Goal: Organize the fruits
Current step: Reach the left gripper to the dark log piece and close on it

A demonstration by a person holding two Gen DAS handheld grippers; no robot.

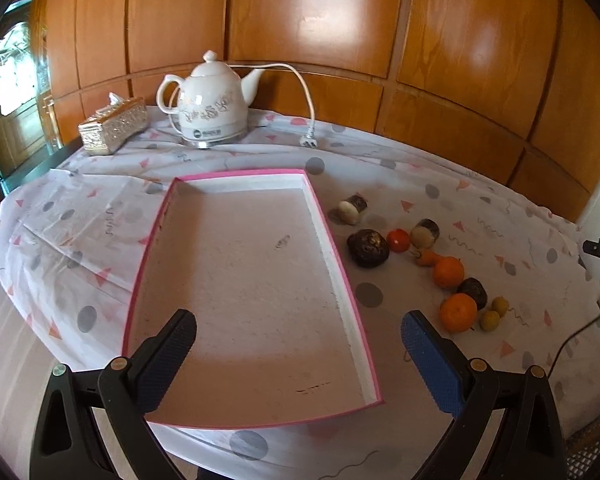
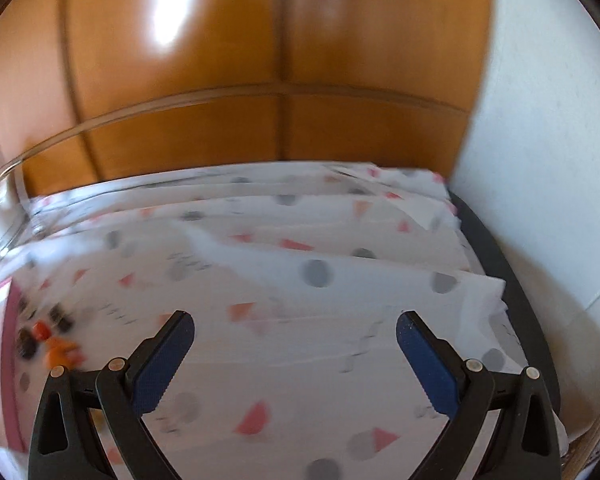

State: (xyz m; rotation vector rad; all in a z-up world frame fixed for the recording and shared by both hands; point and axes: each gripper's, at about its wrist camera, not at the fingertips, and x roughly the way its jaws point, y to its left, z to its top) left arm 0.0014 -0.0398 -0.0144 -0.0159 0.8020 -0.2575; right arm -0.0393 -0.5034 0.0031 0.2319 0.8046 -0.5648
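With both the left gripper (image 1: pixel 298 344) and right gripper (image 2: pixel 295 344) spread and empty, the fruits (image 1: pixel 448 272) lay right of the left gripper beside the pink-rimmed tray (image 1: pixel 342 264), where round oranges (image 1: pixel 458 313) would probably roll if nudged.

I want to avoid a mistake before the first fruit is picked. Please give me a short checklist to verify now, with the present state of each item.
1. Left gripper open and holding nothing: ok.
2. Right gripper open and holding nothing: ok.
3. Pink-edged box has free room for fruit: ok, nothing lies in it.
4. Fruits lie outside the box on the tablecloth, for example the near orange: ok.
5. Kettle and its plug stand away from the fruits: ok.
6. Right gripper lined up with a fruit: not ok; its blurred view shows the fruits far to its left.
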